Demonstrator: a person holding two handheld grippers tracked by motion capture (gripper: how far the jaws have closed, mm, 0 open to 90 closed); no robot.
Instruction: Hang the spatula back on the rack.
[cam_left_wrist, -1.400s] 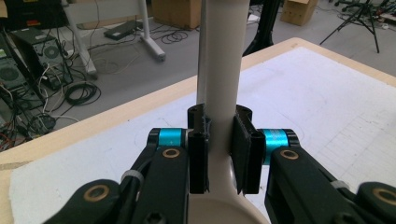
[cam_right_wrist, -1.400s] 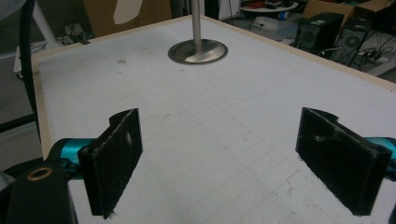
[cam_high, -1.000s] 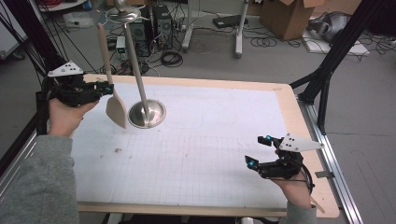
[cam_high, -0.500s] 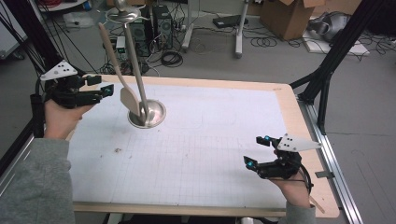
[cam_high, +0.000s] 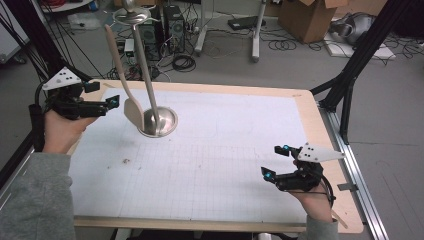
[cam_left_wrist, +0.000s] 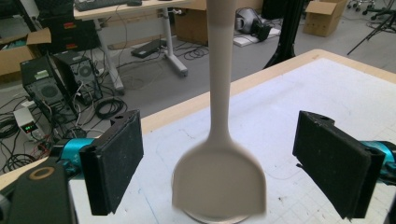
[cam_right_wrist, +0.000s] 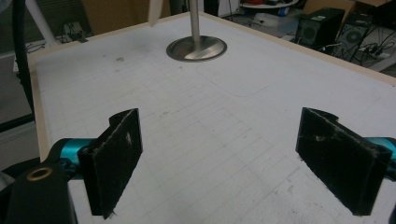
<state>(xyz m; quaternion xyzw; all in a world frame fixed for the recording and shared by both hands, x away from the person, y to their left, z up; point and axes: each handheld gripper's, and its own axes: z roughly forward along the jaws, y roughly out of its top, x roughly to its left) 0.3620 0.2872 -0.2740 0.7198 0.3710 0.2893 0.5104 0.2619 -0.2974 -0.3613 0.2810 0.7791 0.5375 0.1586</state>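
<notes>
The left gripper (cam_high: 100, 102) had just been opening, jaws apart and clear of the hanging spatula (cam_left_wrist: 219, 172), upright between them.

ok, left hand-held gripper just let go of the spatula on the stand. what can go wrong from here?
1. The spatula hangs free from the stand; it may swing.
2. The left hand-held gripper has just been opening, and the blade sits between the jaws untouched; pulling back crooked could snag it and tip the narrow-based stand.
</notes>
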